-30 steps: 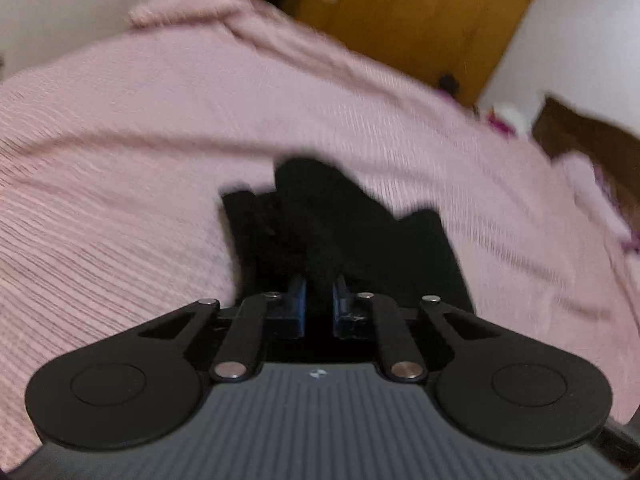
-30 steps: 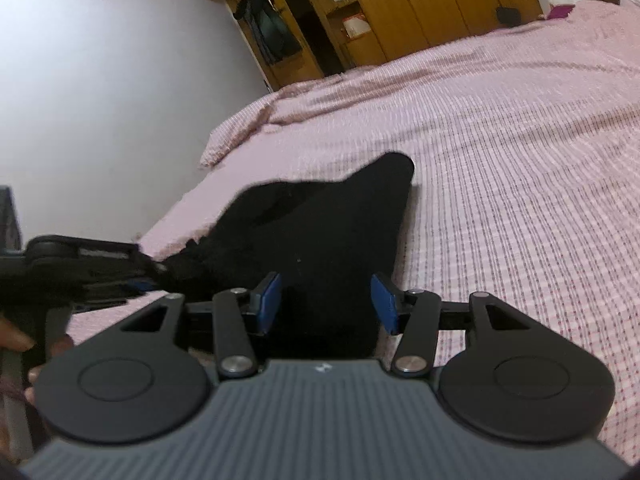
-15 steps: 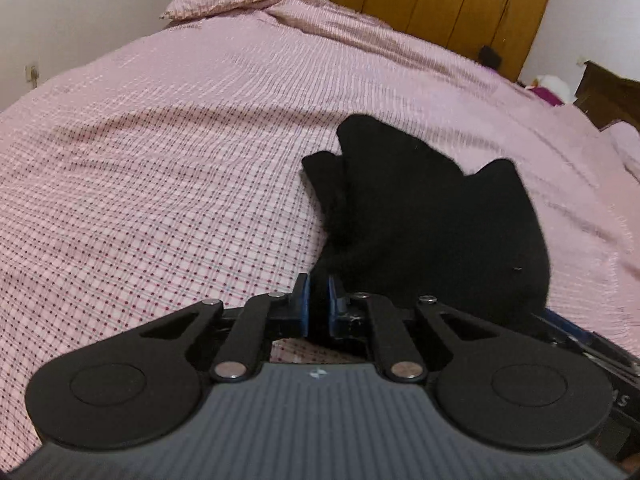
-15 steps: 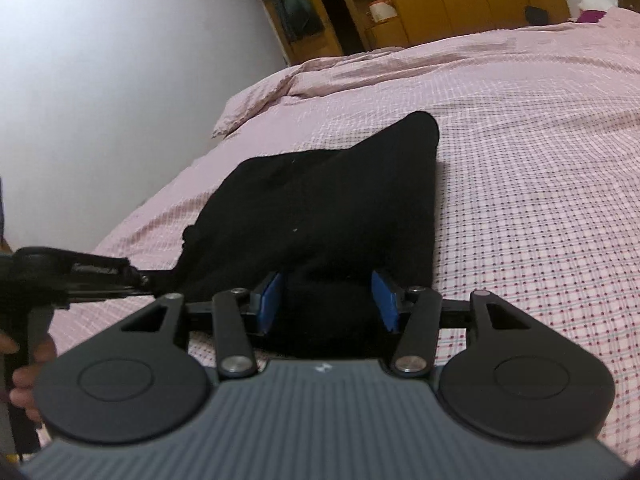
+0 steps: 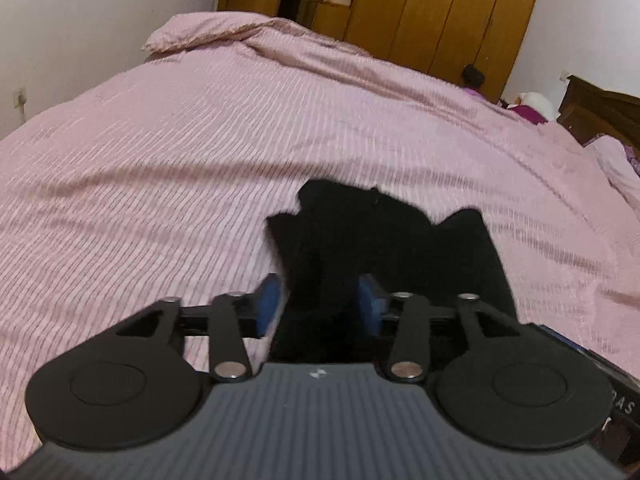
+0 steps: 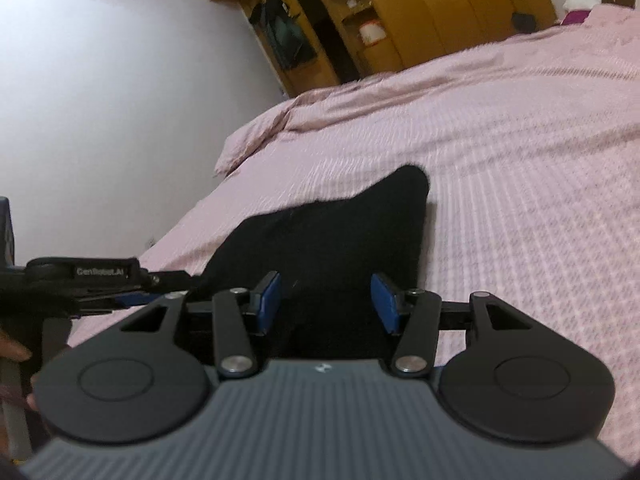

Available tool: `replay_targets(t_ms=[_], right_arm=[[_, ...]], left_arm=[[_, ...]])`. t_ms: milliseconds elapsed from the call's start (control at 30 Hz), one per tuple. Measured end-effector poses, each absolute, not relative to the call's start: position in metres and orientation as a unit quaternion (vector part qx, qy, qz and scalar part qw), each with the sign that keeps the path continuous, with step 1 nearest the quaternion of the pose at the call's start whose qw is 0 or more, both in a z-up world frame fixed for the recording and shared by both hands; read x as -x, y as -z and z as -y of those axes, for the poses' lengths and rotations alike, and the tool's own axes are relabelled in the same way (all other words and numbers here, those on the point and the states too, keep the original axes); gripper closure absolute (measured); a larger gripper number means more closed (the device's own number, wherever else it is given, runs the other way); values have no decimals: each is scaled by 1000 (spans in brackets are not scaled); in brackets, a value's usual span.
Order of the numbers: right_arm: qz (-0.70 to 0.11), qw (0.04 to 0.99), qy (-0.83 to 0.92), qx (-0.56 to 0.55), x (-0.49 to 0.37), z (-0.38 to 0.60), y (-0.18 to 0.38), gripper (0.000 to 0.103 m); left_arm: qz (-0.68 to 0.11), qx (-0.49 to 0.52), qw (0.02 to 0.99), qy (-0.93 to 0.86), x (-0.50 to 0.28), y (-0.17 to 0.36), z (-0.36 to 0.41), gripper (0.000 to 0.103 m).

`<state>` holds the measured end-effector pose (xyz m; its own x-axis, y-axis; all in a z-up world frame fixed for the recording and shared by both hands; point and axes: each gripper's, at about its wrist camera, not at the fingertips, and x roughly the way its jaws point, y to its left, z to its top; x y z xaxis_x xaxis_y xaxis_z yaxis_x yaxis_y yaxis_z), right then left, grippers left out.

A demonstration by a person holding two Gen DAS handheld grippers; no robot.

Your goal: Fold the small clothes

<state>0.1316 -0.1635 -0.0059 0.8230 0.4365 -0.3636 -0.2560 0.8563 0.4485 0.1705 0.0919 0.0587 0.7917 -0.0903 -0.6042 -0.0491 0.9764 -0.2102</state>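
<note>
Black knit garment (image 5: 384, 248): soft, light, limp. Both left gripper (image 5: 320, 300) and right gripper (image 6: 327, 300) jaws spread; pinch its 6 o'clock hem.

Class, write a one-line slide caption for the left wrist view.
Left gripper open over a black garment lying on a pink checked bedspread.

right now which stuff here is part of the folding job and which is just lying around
For the job:
- black garment
- left gripper
- right gripper
- pink checked bedspread, the work surface

Lying about:
- wooden wardrobe
- white container on its shelf
- dark headboard
</note>
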Motion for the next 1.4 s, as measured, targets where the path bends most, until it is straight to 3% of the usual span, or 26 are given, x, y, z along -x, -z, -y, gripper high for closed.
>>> replay_targets(t_ms=[100, 533, 867, 1100, 1400], right_arm=[[-232, 940, -163, -190, -144, 169, 6, 50], [-276, 940, -126, -159, -209, 125, 45, 50], [-252, 941, -162, -156, -225, 152, 5, 49], [-314, 912, -236, -120, -295, 122, -24, 49], [-401, 883, -234, -66, -351, 77, 16, 50]], left_arm=[[-329, 99, 939, 12, -197, -54, -83, 41], [-332, 22, 938, -95, -246, -7, -79, 42], [-327, 73, 942, -36, -234, -29, -98, 41], [-333, 72, 940, -31, -223, -28, -95, 41], [-331, 66, 941, -29, -221, -24, -97, 39]])
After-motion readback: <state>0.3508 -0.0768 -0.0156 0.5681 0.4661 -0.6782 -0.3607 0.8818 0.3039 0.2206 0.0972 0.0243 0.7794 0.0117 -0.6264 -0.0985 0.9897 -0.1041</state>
